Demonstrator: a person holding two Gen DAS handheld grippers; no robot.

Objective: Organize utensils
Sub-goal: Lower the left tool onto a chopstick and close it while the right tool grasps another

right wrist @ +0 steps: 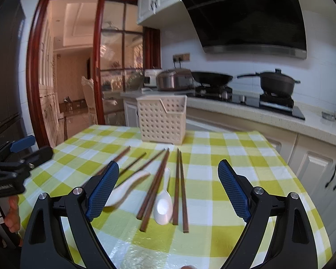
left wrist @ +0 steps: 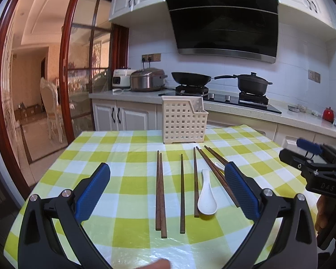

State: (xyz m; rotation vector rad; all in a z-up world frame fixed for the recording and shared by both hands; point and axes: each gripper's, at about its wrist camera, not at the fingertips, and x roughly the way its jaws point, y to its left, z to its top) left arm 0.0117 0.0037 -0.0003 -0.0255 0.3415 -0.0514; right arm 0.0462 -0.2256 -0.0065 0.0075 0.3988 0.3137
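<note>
Both my claws wide open, holding nothing.
Chopsticks [left wrist: 160, 192] and spoon [left wrist: 206, 196] lie on tabletop [left wrist: 123, 179] ahead of left claw [left wrist: 167, 189]; right claw [right wrist: 168, 188] likewise.

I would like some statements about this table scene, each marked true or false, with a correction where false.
1. Both grippers are open and hold nothing. True: the left gripper and right gripper stand spread above the table.
2. The chopsticks stand inside the basket. False: they lie flat on the checked tablecloth.
3. The perforated basket stands upright beyond the utensils. True.
4. Only one white spoon is on the table. False: there are two, one spoon among the chopsticks and another spoon left of it.
5. The tablecloth is plain red. False: green, yellow and white checks.
</note>
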